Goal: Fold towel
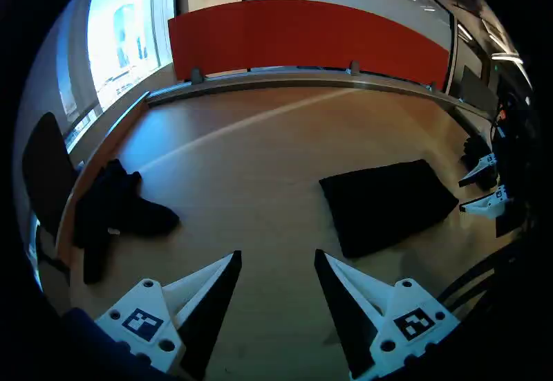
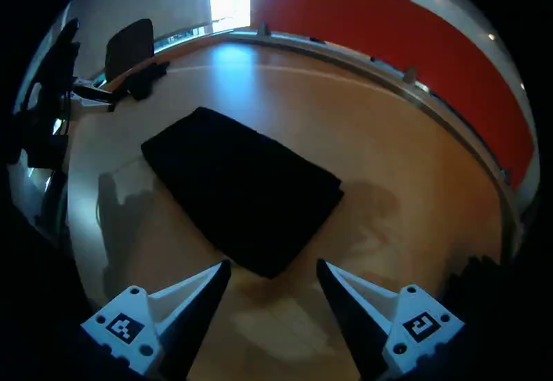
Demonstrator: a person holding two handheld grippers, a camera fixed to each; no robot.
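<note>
A black towel (image 1: pixel 390 205) lies folded into a flat rectangle on the wooden table (image 1: pixel 263 153). In the left gripper view it is ahead and to the right of my left gripper (image 1: pixel 276 270), which is open, holds nothing and hovers over bare wood. My right gripper (image 1: pixel 461 196) shows at the towel's far right edge with its fingers apart. In the right gripper view the towel (image 2: pixel 242 187) lies straight ahead. Its near corner is just beyond my open, empty right gripper (image 2: pixel 273 277). The left gripper (image 2: pixel 104 99) appears small at the far left.
A heap of dark clothing (image 1: pixel 114 205) lies near the table's left edge, also seen as dark clothing (image 2: pixel 148 77) at the far end. A black chair (image 2: pixel 128 49) stands behind it. A red partition (image 1: pixel 311 35) runs along the table's back edge.
</note>
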